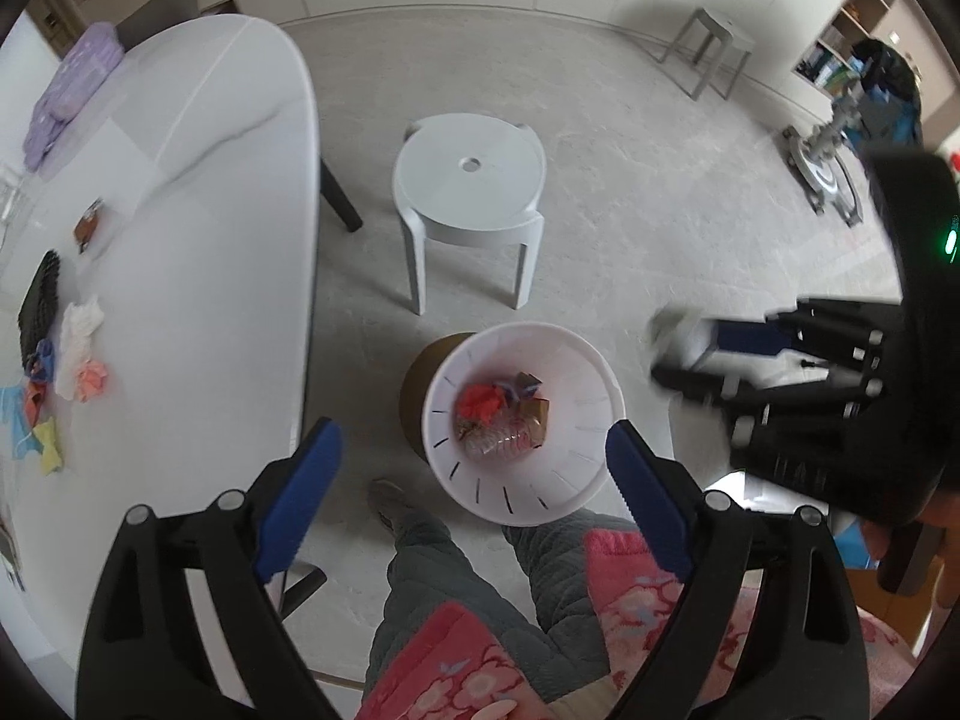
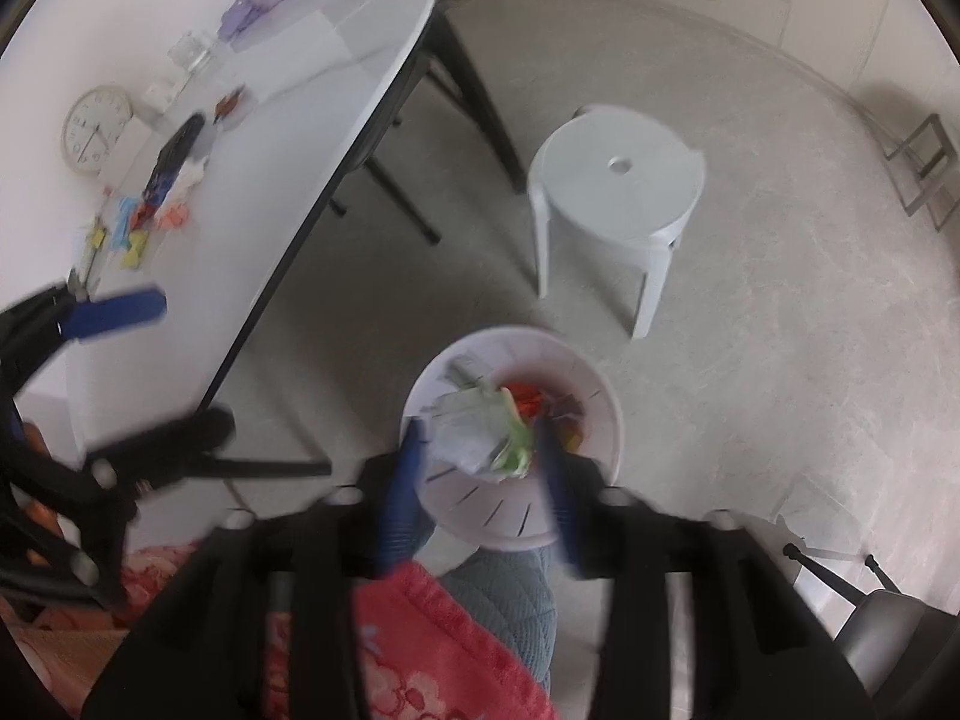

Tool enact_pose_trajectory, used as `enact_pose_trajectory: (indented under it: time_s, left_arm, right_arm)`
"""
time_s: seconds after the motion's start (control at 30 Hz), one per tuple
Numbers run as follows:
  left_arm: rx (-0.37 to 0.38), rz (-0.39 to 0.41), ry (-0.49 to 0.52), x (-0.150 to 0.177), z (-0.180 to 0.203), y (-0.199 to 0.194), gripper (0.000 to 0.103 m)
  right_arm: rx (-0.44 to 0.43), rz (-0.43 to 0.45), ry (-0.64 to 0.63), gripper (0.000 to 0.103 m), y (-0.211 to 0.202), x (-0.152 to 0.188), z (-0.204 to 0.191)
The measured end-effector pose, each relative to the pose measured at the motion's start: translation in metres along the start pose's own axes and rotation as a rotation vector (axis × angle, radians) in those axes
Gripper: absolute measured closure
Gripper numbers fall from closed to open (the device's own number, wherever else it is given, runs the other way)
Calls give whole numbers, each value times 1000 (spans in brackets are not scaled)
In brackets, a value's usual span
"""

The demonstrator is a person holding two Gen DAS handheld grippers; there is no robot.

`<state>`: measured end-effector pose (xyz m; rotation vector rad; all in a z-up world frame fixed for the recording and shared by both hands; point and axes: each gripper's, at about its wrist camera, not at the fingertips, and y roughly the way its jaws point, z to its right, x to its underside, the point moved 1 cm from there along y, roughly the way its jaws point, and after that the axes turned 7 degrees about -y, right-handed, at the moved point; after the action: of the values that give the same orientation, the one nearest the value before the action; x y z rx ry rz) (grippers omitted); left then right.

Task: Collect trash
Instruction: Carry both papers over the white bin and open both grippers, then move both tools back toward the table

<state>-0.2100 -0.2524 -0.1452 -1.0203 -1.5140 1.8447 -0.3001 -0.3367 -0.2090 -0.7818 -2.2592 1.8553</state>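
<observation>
White surface [image 1: 198, 192] lies to the left of both grippers, well apart from them. White stool [image 1: 471, 180] stands on the floor ahead, beyond the bin. White trash bin [image 1: 576, 360] sits on the floor directly below, between the jaws in both views; red, brown and clear scraps lie in its bottom. Left gripper [image 1: 474, 498]: jaws wide apart, nothing between them. Right gripper [image 2: 483, 474]: blurred, jaws apart; crumpled grey-and-green wad [image 2: 480, 435] between them over the bin; pads do not appear to press it. More scraps [image 1: 78, 354] lie on the surface, far left of the left gripper.
</observation>
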Motion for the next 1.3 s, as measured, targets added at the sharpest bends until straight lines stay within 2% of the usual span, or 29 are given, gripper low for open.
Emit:
enact_pose_trajectory:
  time_s: [0.03,0.1,0.13,0.43,0.7,0.83,1.07,1.2,1.3]
  left_arm:
    - [0,4,-10,0,-4,1,17]
    - [-5,9,-30,2,-14,-3,17]
    - [-7,14,-38,1,-17,-4,17]
    - [-20,45,-119,4,-60,-16,17]
    - [-31,55,-232,11,-107,-19,17]
    - [-71,93,-300,15,-134,-23,17]
    - [-189,187,-468,18,-209,-12,17]
    - [-254,232,-638,11,-264,10,17]
    - [-263,222,-756,2,-299,32,25]
  right_arm:
    - [10,-3,-3,14,2,0,-2]
    - [74,18,7,5,3,-1,-6]
    - [89,21,20,4,3,-2,-7]
    - [118,53,124,3,2,-24,-4]
    - [99,60,77,3,9,-49,-38]
    - [89,37,28,3,16,-60,-58]
    - [67,10,-21,3,32,-83,-87]
    - [53,13,-37,3,38,-104,-101]
    - [46,22,-65,3,44,-126,-115]
